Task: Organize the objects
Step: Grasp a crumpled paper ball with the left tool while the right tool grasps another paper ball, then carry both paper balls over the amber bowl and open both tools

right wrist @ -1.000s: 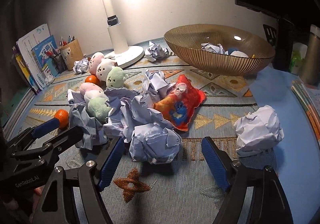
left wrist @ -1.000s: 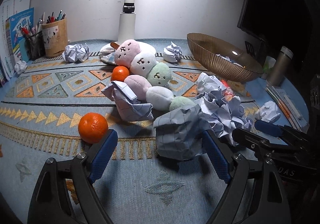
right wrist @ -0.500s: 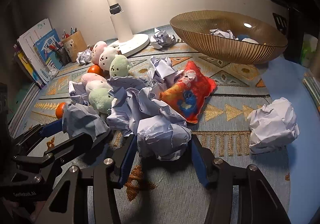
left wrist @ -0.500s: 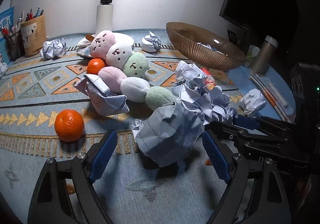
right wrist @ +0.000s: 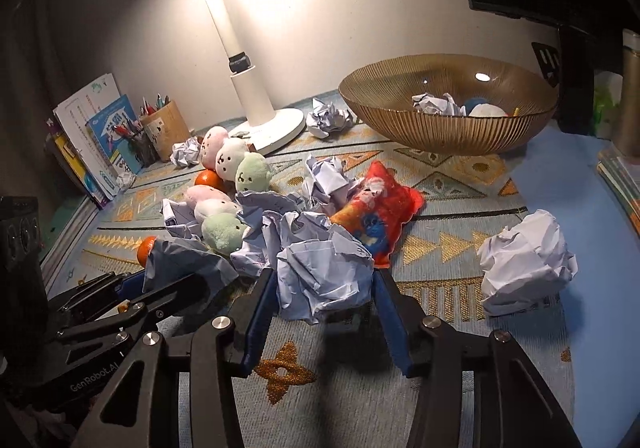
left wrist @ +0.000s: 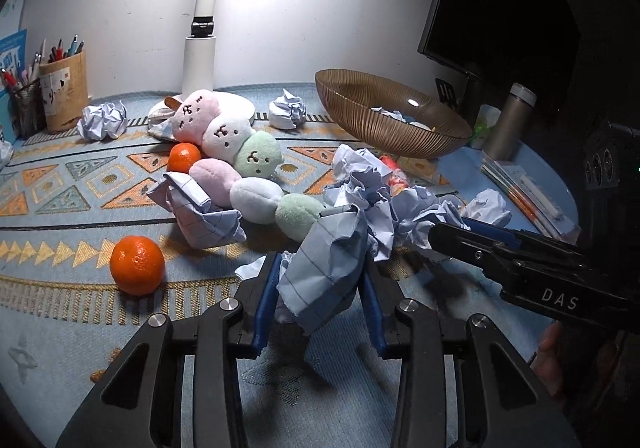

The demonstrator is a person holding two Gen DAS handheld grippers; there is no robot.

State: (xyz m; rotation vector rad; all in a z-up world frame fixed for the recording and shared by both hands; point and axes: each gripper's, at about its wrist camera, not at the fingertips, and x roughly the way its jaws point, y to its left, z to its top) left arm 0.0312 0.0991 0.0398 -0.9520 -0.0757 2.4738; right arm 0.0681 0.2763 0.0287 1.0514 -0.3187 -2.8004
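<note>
The left hand-held gripper (left wrist: pixel 320 288) pinches a crumpled sheet of lined blue paper (left wrist: pixel 324 264) between its blue pads, the wad's long axis rising from the pads and leaning away toward the heap; its underside is hidden between the pads. The right hand-held gripper (right wrist: pixel 326 302) is closed around a crumpled white paper ball (right wrist: pixel 324 276), roughly round with no clear long axis, both pads pressed to its sides just above the patterned rug (right wrist: pixel 440 248) that covers the tabletop. Both wads sit at the near edge of a heap of further crumpled sheets (left wrist: pixel 372 195), too tangled to count. Four separate paper balls lie apart: one at the right (right wrist: pixel 528 260), one by the lamp base (right wrist: pixel 330 117), one near the pen cup (left wrist: pixel 102 121), and a small one by the books (right wrist: pixel 126 179). Two plush dango skewers, each of three balls pink, white and green, lie side by side; the farther one (left wrist: pixel 224 131) and the nearer one (left wrist: pixel 256 197) both run from far left to near right. Two oranges show: one near (left wrist: pixel 137 266), one (left wrist: pixel 184 157) partly behind the plush. A red snack bag (right wrist: pixel 378 215) lies tilted beside the heap. The ribbed amber bowl (right wrist: pixel 448 127) holds paper and a few things too hidden to name. The white lamp (right wrist: pixel 248 79) has its shade cut off at the top edge.
</note>
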